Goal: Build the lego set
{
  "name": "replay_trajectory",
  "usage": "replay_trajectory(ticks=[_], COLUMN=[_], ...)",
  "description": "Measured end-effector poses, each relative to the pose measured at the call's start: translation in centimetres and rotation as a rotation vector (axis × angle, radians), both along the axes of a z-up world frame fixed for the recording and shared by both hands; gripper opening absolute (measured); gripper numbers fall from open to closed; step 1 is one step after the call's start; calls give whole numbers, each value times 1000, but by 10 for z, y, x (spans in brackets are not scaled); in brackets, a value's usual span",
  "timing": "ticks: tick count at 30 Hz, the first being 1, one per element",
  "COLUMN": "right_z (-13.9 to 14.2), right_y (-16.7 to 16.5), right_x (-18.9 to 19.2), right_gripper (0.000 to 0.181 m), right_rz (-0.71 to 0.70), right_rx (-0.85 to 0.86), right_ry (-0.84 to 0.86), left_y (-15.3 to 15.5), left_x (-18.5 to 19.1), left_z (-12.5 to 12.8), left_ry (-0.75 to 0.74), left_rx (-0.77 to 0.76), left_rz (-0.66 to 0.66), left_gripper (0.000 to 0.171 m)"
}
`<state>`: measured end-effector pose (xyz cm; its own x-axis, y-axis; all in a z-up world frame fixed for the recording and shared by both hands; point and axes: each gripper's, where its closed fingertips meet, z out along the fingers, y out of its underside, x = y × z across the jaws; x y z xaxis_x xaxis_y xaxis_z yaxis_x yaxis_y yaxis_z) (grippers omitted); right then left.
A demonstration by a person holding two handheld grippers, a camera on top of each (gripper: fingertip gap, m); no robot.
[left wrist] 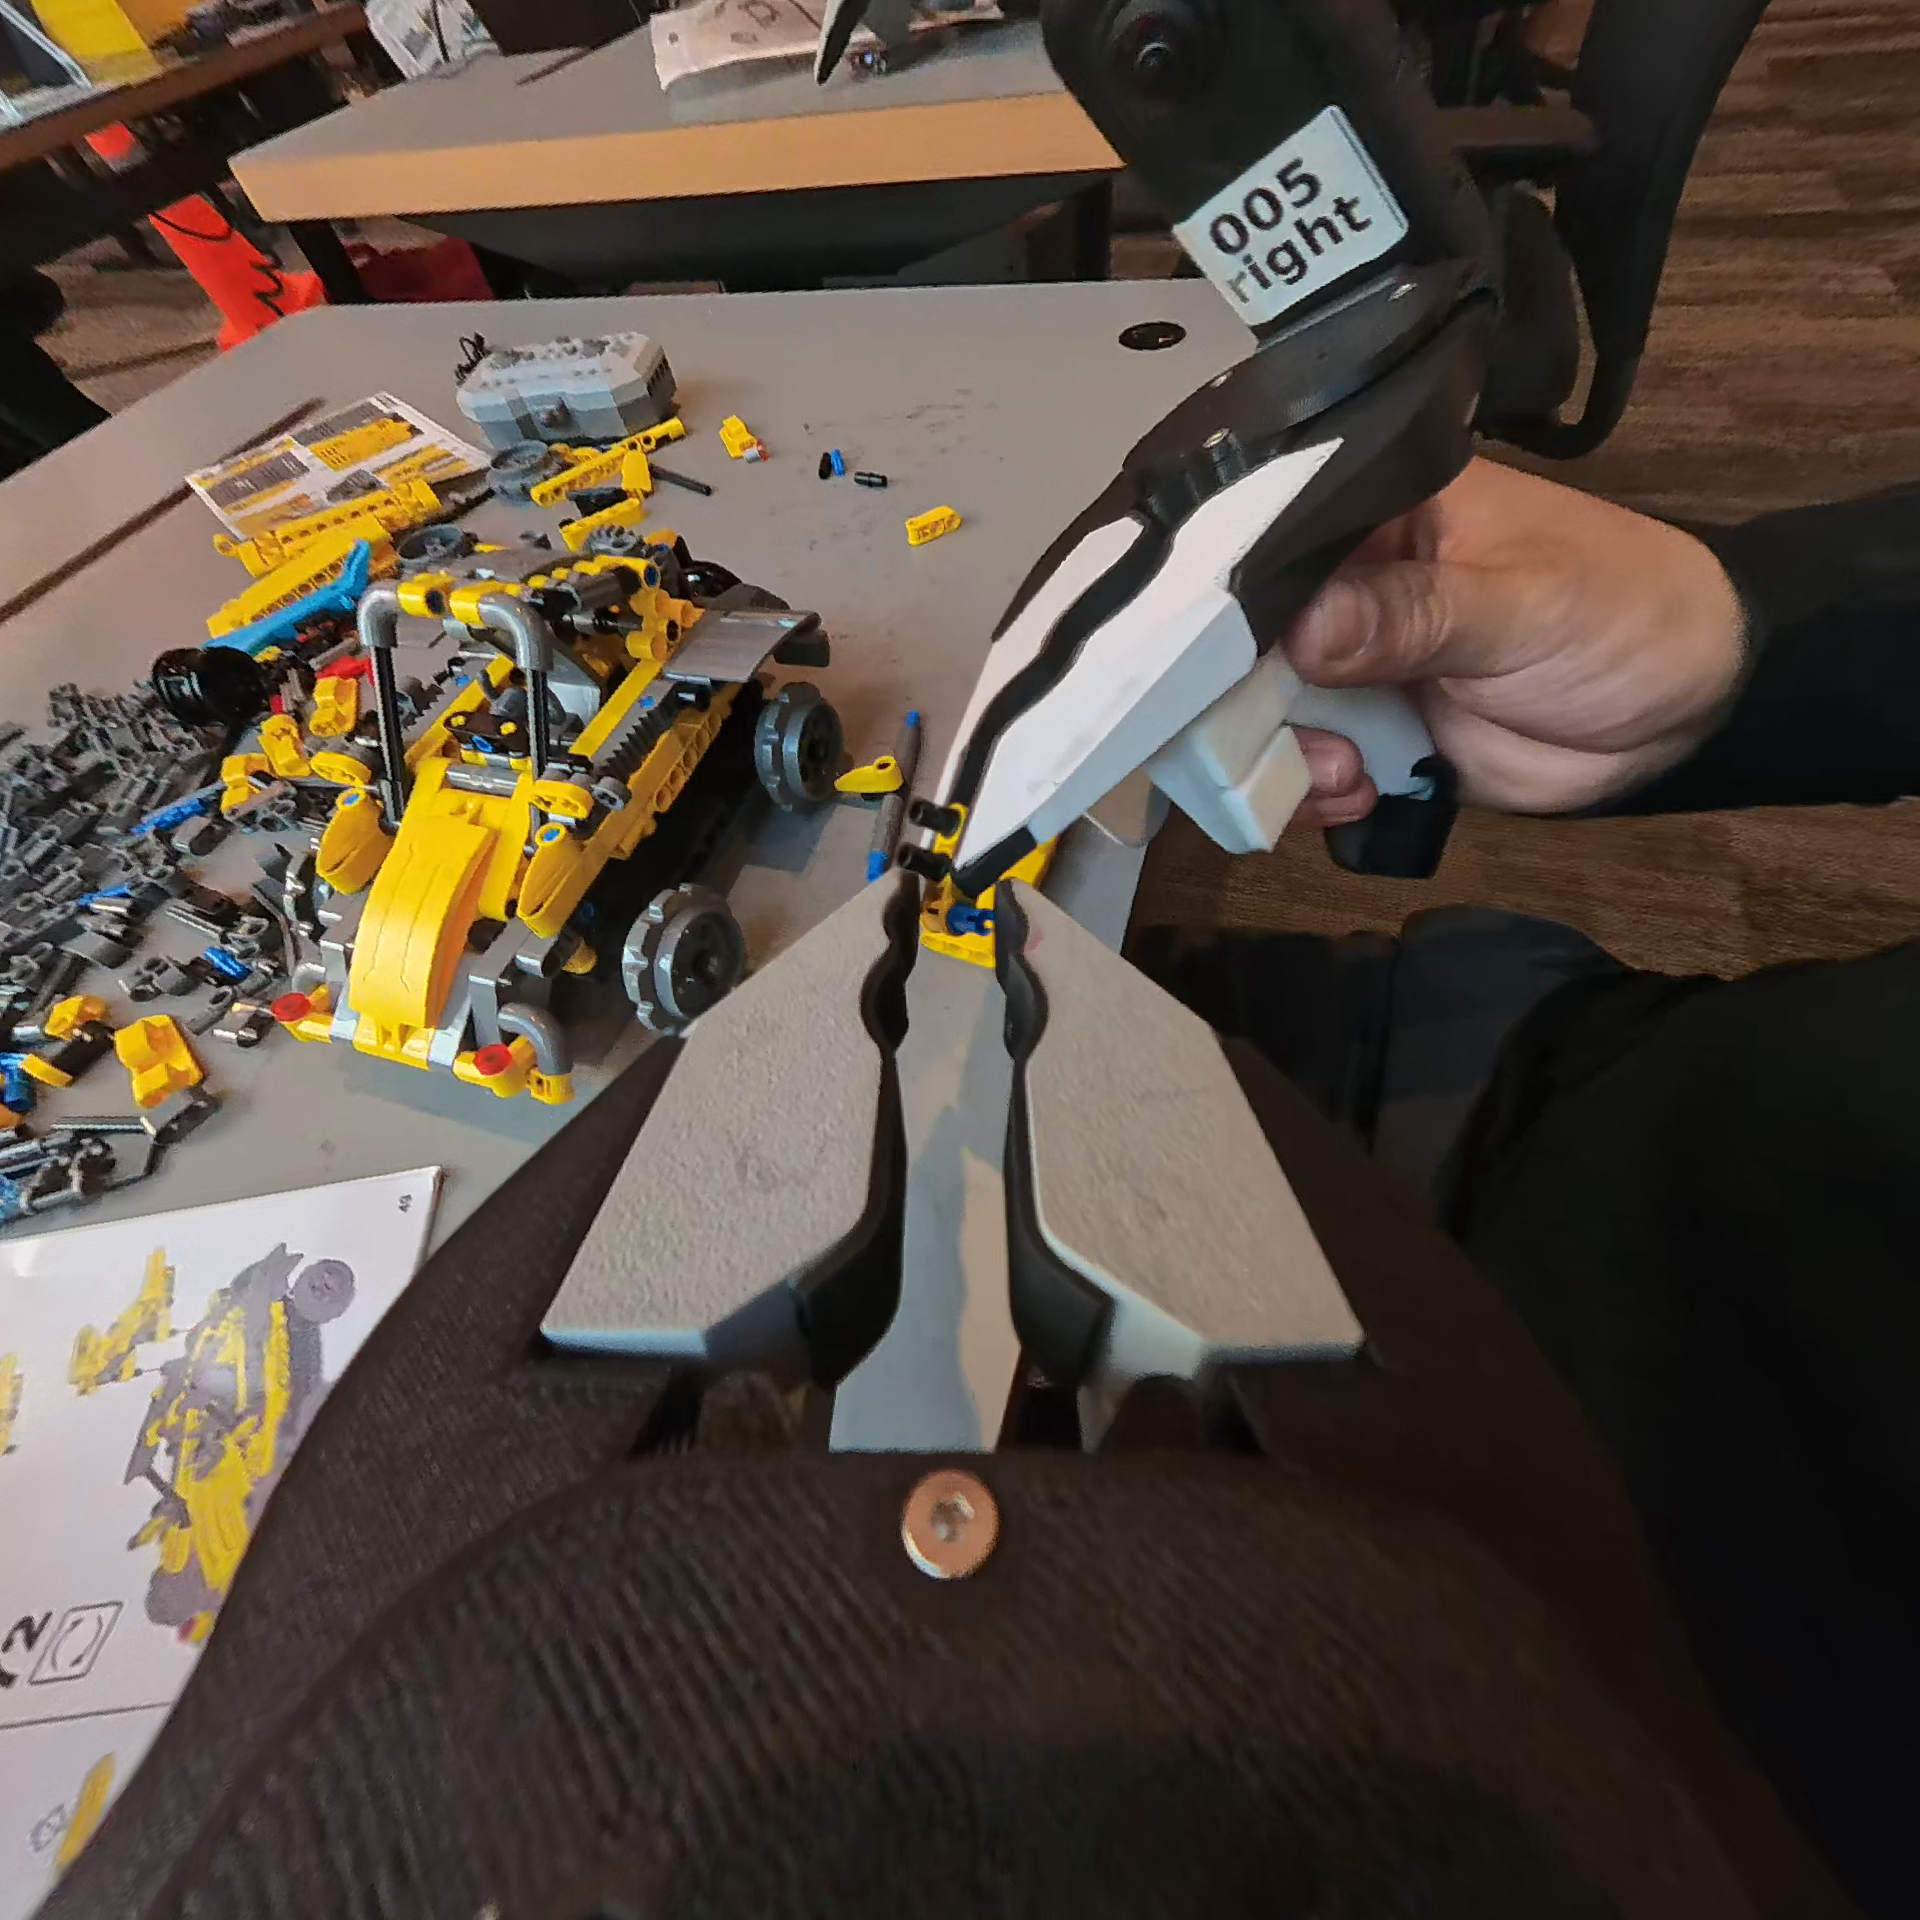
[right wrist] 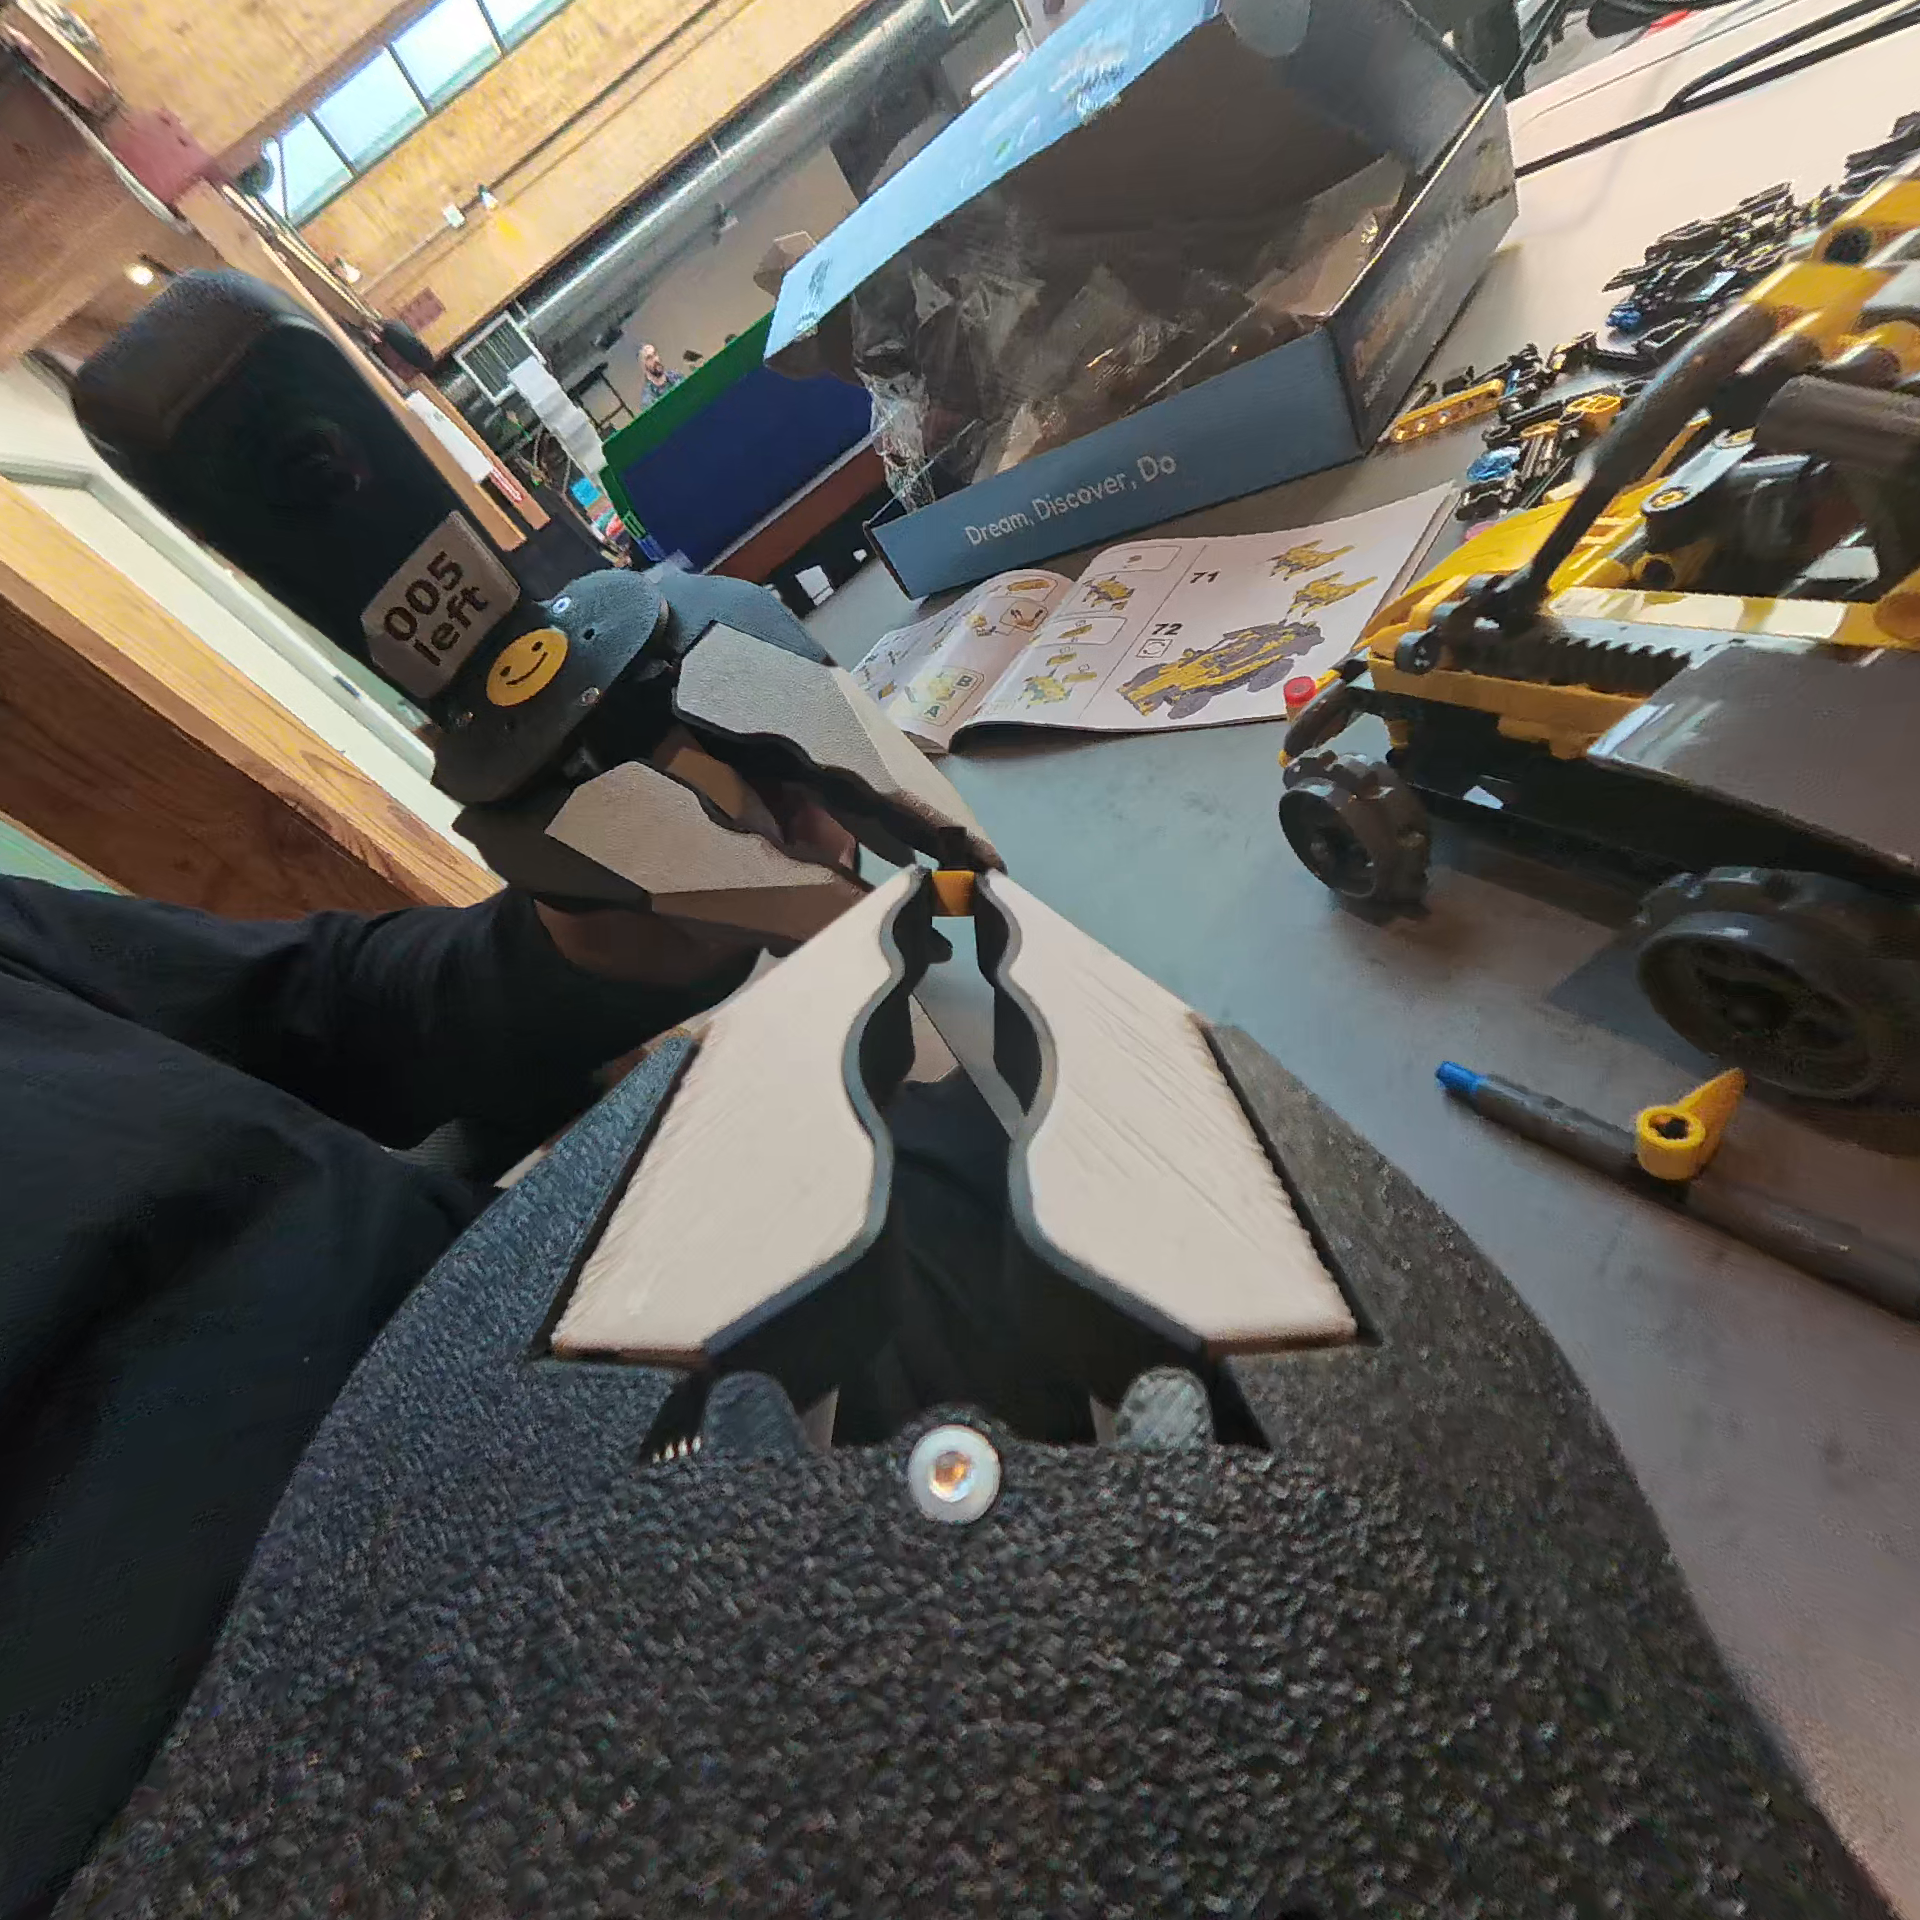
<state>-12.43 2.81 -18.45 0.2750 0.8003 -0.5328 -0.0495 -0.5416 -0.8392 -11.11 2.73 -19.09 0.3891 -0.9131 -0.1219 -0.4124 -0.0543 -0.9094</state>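
Both grippers, left point(left wrist: 956, 899) and right point(right wrist: 954, 894), pinch one yellow piece point(left wrist: 961, 925) together beside the half-built car point(left wrist: 520, 831), loose parts point(left wrist: 94, 790) scattered.

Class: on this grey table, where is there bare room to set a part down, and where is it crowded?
Bare: table right of the yellow vehicle, beyond the grey pen. Crowded: loose parts pile left of it; both grippers meet at the near edge.
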Motion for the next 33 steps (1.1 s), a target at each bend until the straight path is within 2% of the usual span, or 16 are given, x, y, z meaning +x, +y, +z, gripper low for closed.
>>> replay_trajectory(ticks=[4, 10, 13, 28, 33], right_z=[-4, -8, -12, -16, -16], right_y=[-1, -1, 5, 9, 6], right_x=[0, -2, 2, -4, -5], right_gripper=[8, 7, 7, 7, 7], right_rz=[-4, -16, -71, -132, -114], right_rx=[-21, -6, -8, -73, -87], right_ry=[1, -26, -41, 62, 80], left_y=[-1, 0, 1, 5, 5], left_x=[-1, -4, -6, -9, -8], left_z=[-4, -7, -8, -13, -14], left_ry=[-20, -12, -23, -9, 24], left_rx=[-28, 17, 8, 5, 38], left_rz=[23, 47, 51, 72, 62], left_gripper=[11, 11, 7, 11, 6])
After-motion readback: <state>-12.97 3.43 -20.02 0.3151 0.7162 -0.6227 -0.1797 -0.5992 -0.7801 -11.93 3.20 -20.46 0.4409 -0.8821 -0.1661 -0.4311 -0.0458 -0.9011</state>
